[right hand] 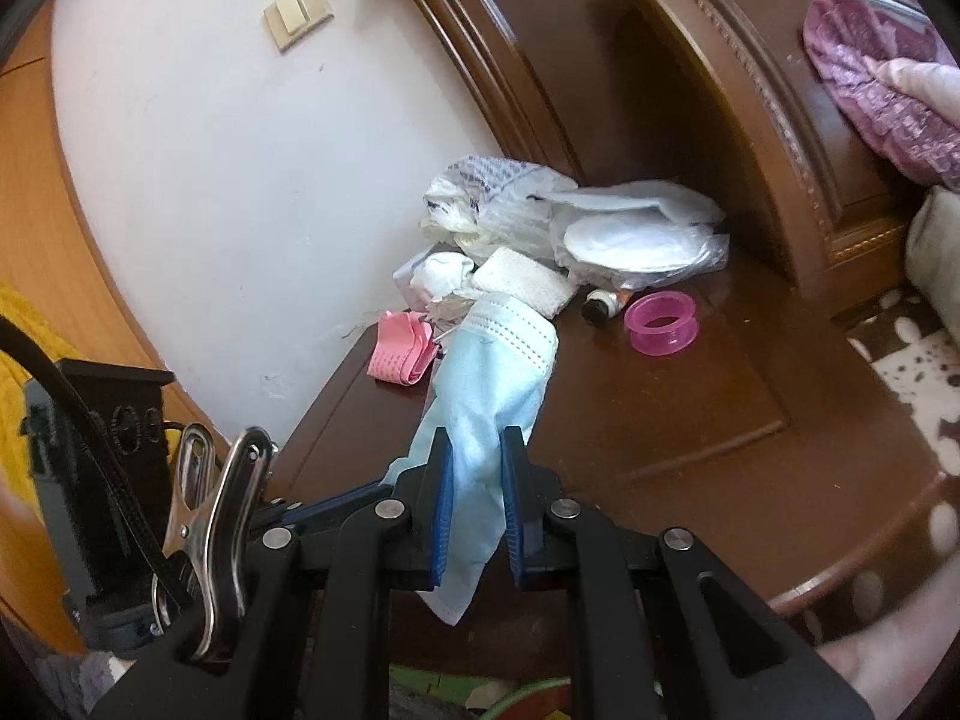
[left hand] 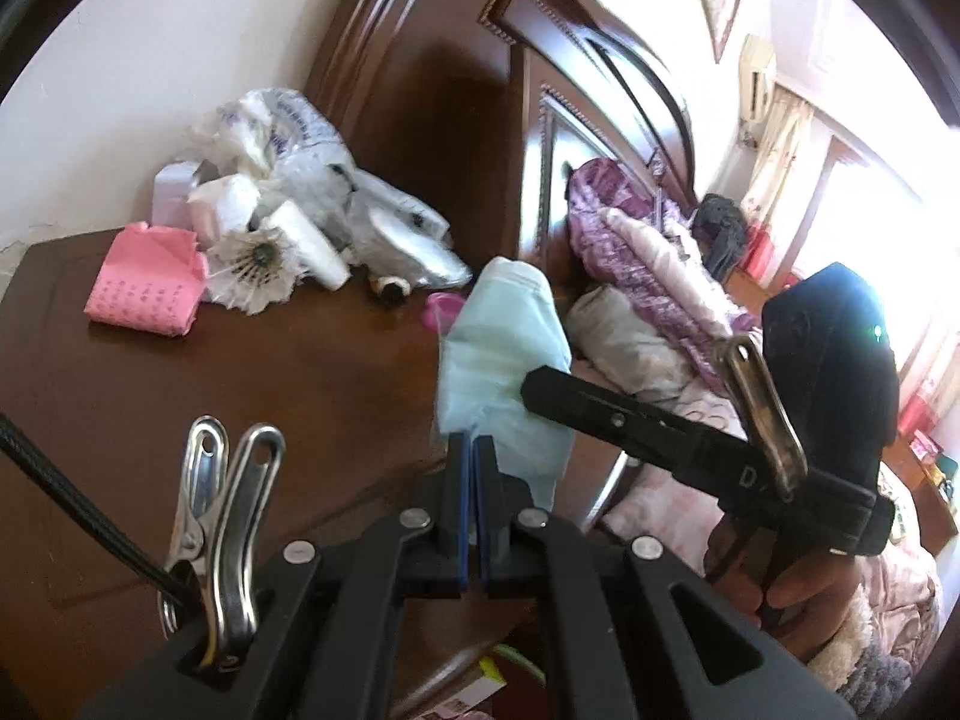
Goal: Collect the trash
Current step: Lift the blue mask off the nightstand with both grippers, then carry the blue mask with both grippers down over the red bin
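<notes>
A light blue face mask hangs crumpled over the front of a dark wooden nightstand. My right gripper is shut on the mask's lower half, which bunches between the blue pads. In the left wrist view the mask stands just beyond my left gripper, whose pads are pressed together. The right gripper reaches in from the right across the mask. The left gripper's fingers end at the mask's lower corner; whether they pinch it I cannot tell.
At the back of the nightstand lie crumpled white plastic bags and tissues, a pink folded paper, a pink plastic ring and a small bottle. A carved headboard and a bed with purple bedding stand to the right.
</notes>
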`<state>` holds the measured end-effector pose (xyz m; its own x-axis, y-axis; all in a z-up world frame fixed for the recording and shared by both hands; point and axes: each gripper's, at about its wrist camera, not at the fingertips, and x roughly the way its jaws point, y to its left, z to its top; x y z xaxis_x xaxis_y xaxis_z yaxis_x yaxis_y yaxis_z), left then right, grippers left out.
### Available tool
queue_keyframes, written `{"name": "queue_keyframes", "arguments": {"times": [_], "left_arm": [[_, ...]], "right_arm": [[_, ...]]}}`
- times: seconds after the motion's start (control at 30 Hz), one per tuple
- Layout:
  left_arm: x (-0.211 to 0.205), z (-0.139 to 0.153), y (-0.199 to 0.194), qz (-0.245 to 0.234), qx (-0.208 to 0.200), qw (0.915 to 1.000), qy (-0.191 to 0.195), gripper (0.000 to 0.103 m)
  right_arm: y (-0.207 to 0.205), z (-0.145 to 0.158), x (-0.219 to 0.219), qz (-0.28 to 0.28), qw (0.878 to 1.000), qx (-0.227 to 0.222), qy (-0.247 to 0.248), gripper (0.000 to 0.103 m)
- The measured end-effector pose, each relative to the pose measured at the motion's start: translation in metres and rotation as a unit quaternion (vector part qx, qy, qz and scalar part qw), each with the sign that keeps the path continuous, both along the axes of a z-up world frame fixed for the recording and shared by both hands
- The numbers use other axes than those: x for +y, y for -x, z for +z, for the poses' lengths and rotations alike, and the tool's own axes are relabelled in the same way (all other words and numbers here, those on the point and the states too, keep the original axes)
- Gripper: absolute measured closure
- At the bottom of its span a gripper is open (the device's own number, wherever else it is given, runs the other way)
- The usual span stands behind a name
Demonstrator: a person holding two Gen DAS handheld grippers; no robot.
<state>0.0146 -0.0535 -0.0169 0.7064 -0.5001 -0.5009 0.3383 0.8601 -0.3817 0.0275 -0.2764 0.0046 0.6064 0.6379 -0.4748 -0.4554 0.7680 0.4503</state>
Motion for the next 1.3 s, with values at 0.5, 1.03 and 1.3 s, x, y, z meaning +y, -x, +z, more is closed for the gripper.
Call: {"name": "queue_keyframes", "arguments": {"times": [0.5,1.03,1.3], "left_arm": [[-0.064,0.001,0.038,-0.064,-0.018,0.9951,-0.073,0.102],[-0.109,-0.026,0.08,-0.101,0.001,0.9884,-0.114,0.102],[-0.115,-0.052,0.091,-0.112,0.037,0.9842,-0.132,0.102]], "right_arm": [[0.058,0.01,-0.038,-0.021,1.0,-0.018,0.005,0.087],[0.108,-0.02,-0.08,-0.031,0.999,0.029,0.018,0.096],[0.115,-0.054,-0.076,-0.024,0.995,0.084,0.041,0.098]]}}
